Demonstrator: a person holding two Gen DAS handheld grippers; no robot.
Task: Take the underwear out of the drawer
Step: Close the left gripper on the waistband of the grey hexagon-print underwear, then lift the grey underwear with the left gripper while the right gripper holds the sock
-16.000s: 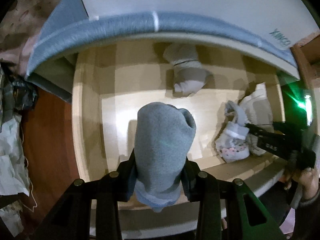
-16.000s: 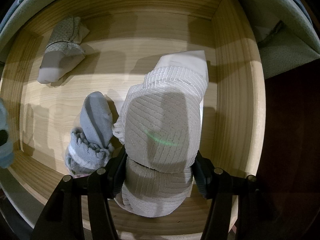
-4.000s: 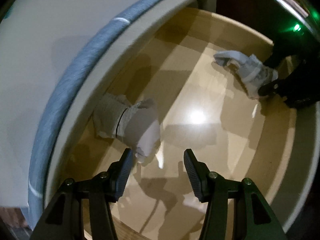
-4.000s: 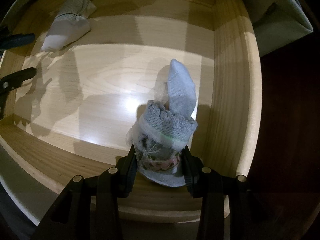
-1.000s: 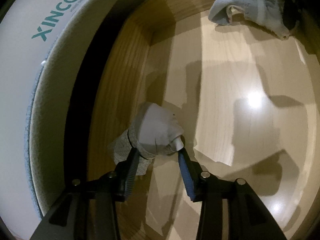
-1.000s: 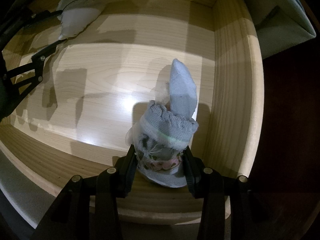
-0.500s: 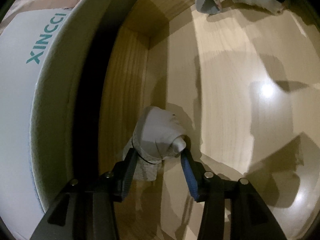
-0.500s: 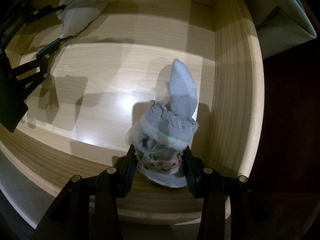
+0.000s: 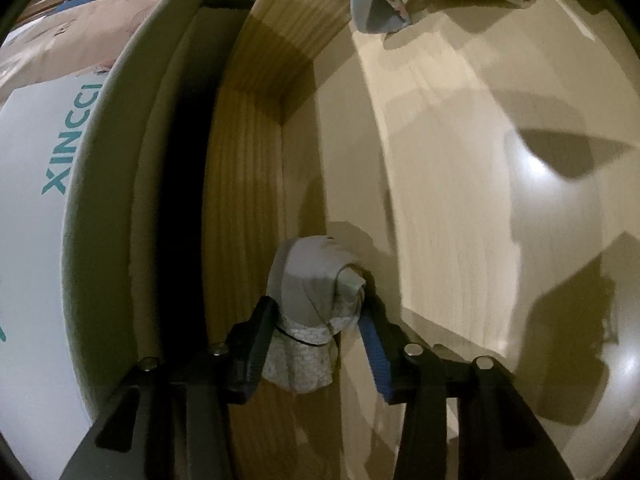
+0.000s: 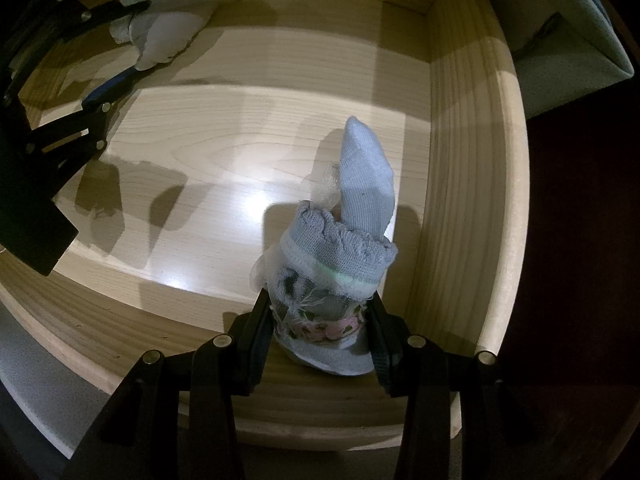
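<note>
Left gripper (image 9: 318,320) jaws are closing around the grey-white underwear (image 9: 310,300) at the drawer (image 9: 248,184) back wall; pad contact is hard to confirm. Right gripper (image 10: 318,324) is pointing down, clamping the blue lace-trimmed underwear (image 10: 340,256) over the front corner. Both handles are cut off.

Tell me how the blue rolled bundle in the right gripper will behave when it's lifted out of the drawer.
The blue bundle is soft knit, so it will likely sag rather than stay stiff. Its loose tip sticks out past the right gripper and may flop. It looks light, and the fabric bulges between the pads, so slipping seems unlikely.
</note>
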